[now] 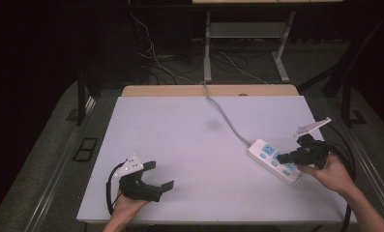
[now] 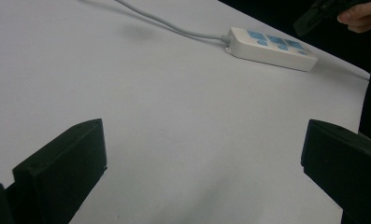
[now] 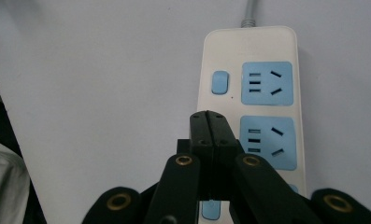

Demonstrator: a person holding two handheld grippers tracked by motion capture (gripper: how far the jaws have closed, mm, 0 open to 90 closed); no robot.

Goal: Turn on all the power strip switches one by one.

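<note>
Your right gripper, jaws pressed together, hovers over the smooth white power strip near the tabletop's right edge. Your left gripper gapes wide by the near edge.

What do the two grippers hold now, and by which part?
Nothing. The left gripper is open above bare table. The right gripper is shut, empty, over the power strip.

Room is dark, only the table is lit. White top sheet, with a wooden edge showing along the far side. Grey carpet floor all around it. Behind the table: white metal desk frame with two legs and a crossbar. Loose cables tangled on the floor near its left leg. Dark floor box left of the table. Black stand legs at far right.
</note>
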